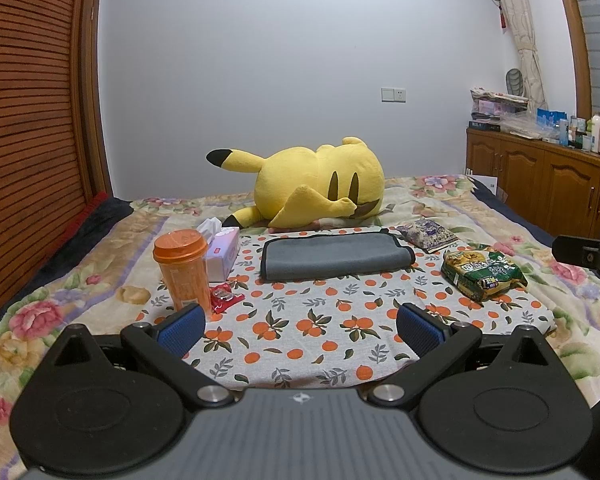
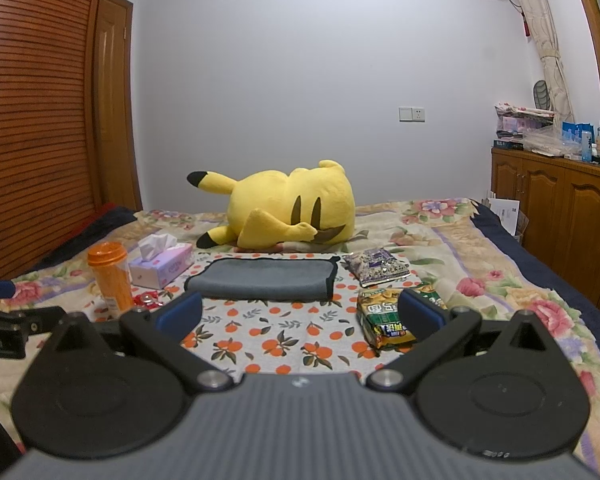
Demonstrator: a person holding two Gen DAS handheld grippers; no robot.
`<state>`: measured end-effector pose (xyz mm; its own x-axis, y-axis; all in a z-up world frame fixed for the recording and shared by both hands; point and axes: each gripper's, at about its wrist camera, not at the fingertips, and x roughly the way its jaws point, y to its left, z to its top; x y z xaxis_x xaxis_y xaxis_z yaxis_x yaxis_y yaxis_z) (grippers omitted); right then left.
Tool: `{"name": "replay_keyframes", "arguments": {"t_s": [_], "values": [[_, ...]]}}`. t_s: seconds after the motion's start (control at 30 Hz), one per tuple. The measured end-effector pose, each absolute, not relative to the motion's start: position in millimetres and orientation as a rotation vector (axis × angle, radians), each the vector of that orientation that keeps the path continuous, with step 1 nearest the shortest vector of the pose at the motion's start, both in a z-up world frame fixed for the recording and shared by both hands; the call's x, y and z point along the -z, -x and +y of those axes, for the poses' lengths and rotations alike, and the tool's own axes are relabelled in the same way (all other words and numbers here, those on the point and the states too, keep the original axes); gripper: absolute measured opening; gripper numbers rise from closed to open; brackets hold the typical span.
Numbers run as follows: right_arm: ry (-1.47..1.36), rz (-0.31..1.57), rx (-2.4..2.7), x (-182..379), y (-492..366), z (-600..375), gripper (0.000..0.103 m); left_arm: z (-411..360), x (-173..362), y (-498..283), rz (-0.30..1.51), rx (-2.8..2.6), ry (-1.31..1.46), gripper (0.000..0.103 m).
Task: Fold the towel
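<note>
A grey towel (image 1: 334,255) with a dark hem lies folded in a flat oblong on an orange-print cloth (image 1: 300,332) on the bed. It also shows in the right wrist view (image 2: 266,277). My left gripper (image 1: 300,328) is open and empty, low over the cloth, well short of the towel. My right gripper (image 2: 300,312) is open and empty too, also short of the towel. The right gripper's body shows at the right edge of the left wrist view (image 1: 588,254).
An orange cup (image 1: 183,270), a tissue box (image 1: 222,252) and a red wrapper (image 1: 225,298) sit left of the towel. A green snack bag (image 1: 482,274) and a purple packet (image 1: 428,234) sit right. A yellow plush (image 1: 316,184) lies behind. A wooden cabinet (image 1: 540,184) stands at right.
</note>
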<state>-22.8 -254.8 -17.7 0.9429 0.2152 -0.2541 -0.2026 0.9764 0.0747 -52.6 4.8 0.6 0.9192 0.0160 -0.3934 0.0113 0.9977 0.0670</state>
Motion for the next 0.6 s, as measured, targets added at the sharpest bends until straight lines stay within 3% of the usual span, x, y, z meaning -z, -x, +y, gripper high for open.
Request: {"name": "replay_keyframes", "arguments": {"t_s": [0.6], "values": [[-0.046,0.265,-0.213,17.5,22.7,-254.6,0.103,4.7,-0.7,52.6,0.403,-0.003,-0.070,0.103]]}}
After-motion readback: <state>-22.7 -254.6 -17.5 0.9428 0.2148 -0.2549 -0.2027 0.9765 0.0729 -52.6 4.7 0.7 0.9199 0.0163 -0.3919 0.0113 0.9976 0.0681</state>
